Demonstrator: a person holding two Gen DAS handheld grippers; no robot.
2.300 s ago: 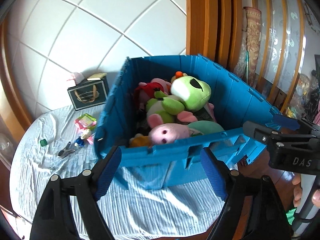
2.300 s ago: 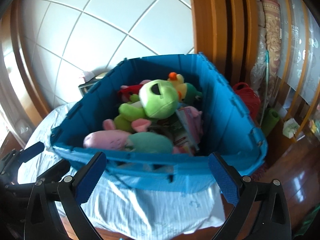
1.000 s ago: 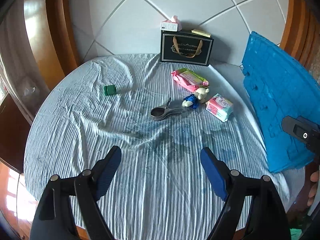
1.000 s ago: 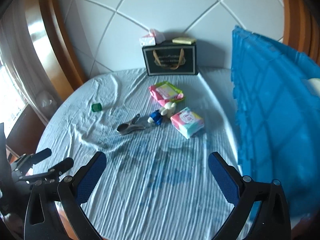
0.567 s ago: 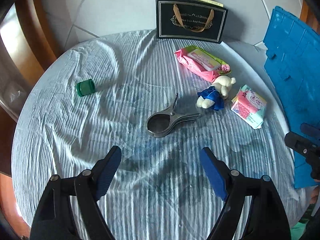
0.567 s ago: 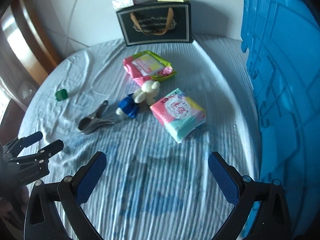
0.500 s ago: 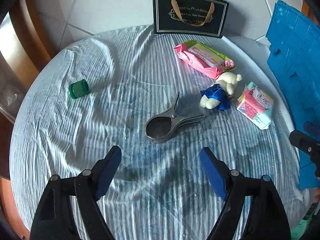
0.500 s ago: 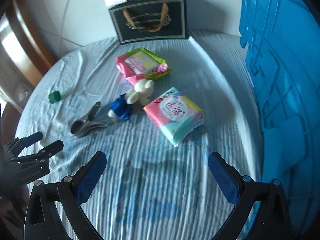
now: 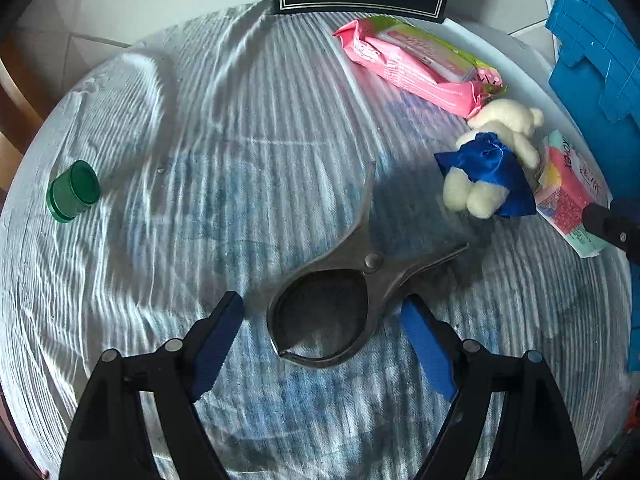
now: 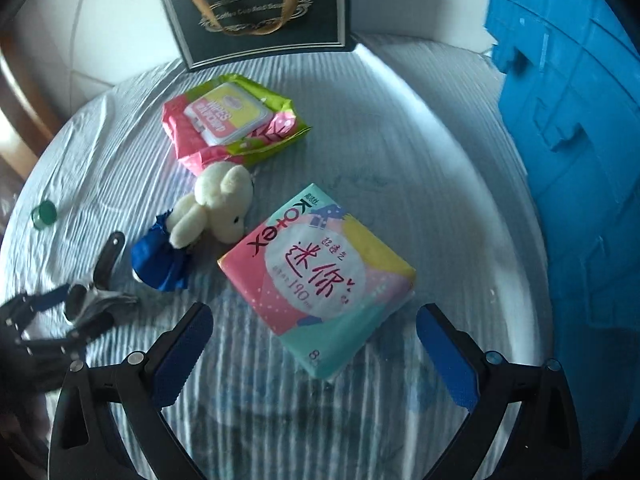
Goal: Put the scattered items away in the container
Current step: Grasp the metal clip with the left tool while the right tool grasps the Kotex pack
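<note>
The left gripper (image 9: pixel 322 320) stands wide open, empty, its pads either side of the metal clamp (image 9: pixel 332 292) on the striped cloth (image 9: pixel 248 128) — not touching it. The right gripper (image 10: pixel 316 340) is open too (nothing held), low over the pad pack (image 10: pixel 320 276). The blue crate (image 10: pixel 580 160) stands at the right — beside the pack.

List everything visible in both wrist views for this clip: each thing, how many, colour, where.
metal clamp: 1, grey, between left gripper's fingers
green cap: 1, far left of cloth
plush toy: 1, cream, blue dress, centre
wipes pack: 1, pink-green, before gift bag
pad packet: 1, pink-teal, ahead of right gripper
gift bag: 1, black, rear
blue container: 1, right
striped cloth: 1, pale blue
left hand-held gripper: open
right hand-held gripper: open
</note>
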